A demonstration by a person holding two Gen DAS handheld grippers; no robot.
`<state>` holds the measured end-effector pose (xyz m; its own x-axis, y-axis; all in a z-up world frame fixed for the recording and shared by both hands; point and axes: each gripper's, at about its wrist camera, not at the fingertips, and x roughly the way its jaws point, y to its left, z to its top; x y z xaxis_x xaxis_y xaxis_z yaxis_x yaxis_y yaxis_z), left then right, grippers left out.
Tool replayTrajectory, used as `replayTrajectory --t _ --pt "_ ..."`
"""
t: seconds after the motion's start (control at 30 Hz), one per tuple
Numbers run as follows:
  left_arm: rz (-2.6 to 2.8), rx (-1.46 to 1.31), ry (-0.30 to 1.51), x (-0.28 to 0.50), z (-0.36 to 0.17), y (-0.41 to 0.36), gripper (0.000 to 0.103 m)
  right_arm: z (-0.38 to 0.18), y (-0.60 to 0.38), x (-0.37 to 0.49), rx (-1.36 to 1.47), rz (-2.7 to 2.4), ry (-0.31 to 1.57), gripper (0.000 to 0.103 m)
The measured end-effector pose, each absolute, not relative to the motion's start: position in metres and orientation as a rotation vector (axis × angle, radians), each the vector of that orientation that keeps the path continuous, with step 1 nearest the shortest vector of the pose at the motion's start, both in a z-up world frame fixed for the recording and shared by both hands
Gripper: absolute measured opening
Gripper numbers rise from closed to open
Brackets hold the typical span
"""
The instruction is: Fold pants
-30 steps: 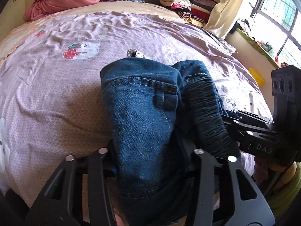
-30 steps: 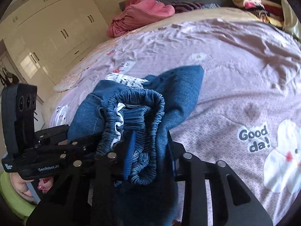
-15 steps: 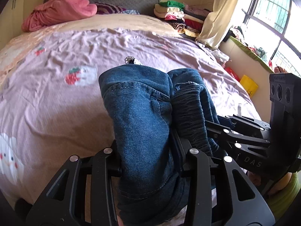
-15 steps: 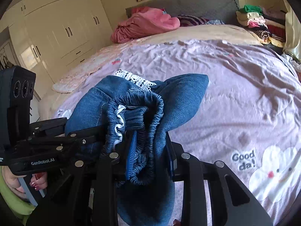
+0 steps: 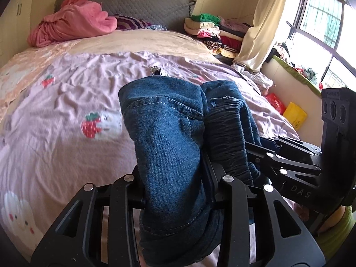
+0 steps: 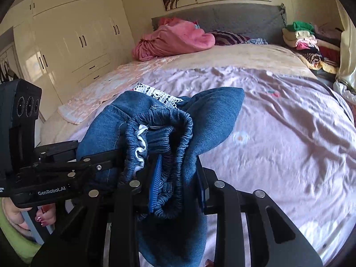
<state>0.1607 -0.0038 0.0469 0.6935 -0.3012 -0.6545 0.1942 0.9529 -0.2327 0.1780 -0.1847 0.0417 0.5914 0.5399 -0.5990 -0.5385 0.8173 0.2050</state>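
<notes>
The blue jeans [image 5: 169, 138] are bunched up and held above the purple bed sheet [image 5: 55, 115], with a bit of white lace trim [image 6: 158, 93] peeking out on their far side. The left gripper [image 5: 175, 187] pinches a thick fold of the denim, and its jaws have just been closing on it. Right beside it, the right gripper [image 6: 175, 182] pinches the stretchy waistband [image 6: 175, 129] of the jeans. A hand [image 6: 33, 215] with painted nails holds the left gripper's handle. Far behind the jeans, a pink blanket [image 6: 173, 40] lies by the grey headboard [image 6: 244, 20], and a stack of folded clothes [image 5: 207, 29] sits to the right of it.
</notes>
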Motion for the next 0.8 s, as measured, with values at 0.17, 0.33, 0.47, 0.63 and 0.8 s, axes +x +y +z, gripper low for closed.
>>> replayTrajectory --t 0.17,0.33,0.47,0.63,0.8 --pt "-0.274 -0.160 0.754 0.184 0.045 0.001 0.028 0.042 -0.178 0.202 -0.018 0.612 0.693 0.026" --pt "-0.265 -0.158 0.764 0.206 0.037 0.003 0.028 0.034 -0.172 0.227 -0.023 0.603 0.711 0.026" --pt "-0.255 -0.160 0.779 0.222 0.029 0.005 0.028 0.025 -0.168 0.247 -0.035 0.596 0.730 0.026" --pt "-0.243 -0.162 0.802 0.239 0.014 0.007 0.028 0.011 -0.163 0.268 -0.042 0.584 0.762 0.026" --pt "-0.231 -0.173 0.841 0.250 -0.006 0.009 0.028 -0.011 -0.160 0.281 -0.037 0.570 0.816 0.026"
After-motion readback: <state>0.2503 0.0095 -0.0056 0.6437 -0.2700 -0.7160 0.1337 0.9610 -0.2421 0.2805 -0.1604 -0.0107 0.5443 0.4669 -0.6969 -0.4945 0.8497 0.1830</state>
